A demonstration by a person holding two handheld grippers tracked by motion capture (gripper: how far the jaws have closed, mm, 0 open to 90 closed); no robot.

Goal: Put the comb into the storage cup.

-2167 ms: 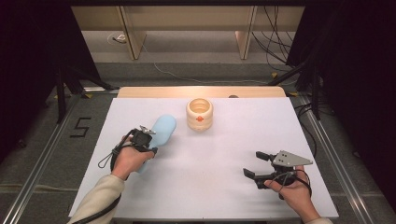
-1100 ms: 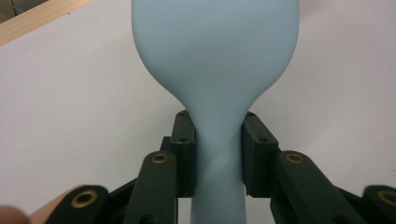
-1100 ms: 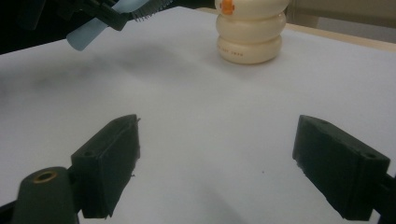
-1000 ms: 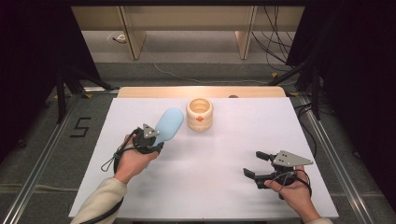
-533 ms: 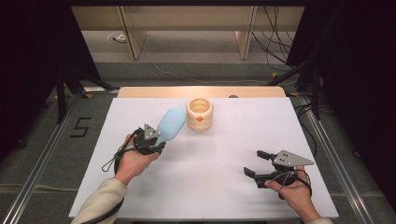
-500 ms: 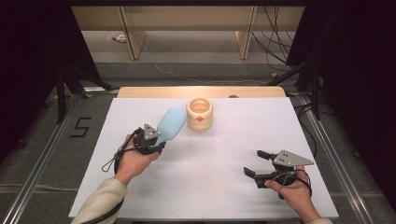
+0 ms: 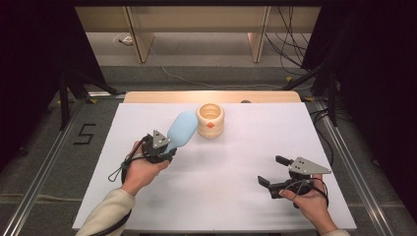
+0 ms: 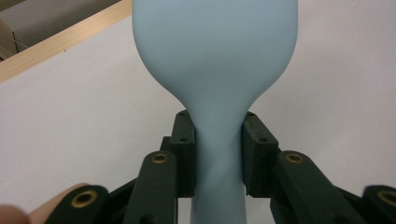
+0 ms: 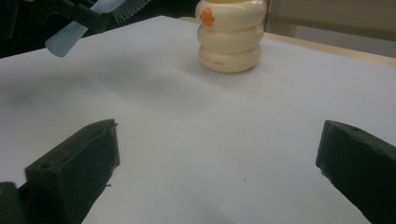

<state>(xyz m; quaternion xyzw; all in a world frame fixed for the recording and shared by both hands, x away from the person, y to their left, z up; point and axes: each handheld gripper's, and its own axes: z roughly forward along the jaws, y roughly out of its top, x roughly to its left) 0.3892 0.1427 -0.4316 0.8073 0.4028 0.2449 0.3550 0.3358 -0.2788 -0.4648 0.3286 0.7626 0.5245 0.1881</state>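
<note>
A light blue brush (image 7: 182, 129) with a broad oval head hangs tilted above the white table (image 7: 221, 196), its head close to the left of a cream ringed cup (image 7: 210, 120) with an orange mark. My left gripper (image 7: 167, 147) is shut on the brush's narrow neck (image 8: 218, 140), and the head (image 8: 215, 56) rises beyond the pads. At the near right, my right gripper (image 7: 269, 169) is open; its jaws have just been opening, with nothing between them. In the right gripper view (image 9: 217, 140) they point at the cup (image 9: 230, 35), with the brush handle (image 9: 70, 35) at upper left.
A wooden strip (image 7: 211, 96) borders the table's far edge just behind the cup. Metal rails (image 7: 344, 157) run along both sides, and cables (image 7: 295, 44) lie on the floor beyond. Bare white surface lies between the two hands.
Since the earliest frame my left gripper has carried the brush right and farther, up to the cup, then held still. The right gripper's jaws stand slightly wider; that hand kept its place.
</note>
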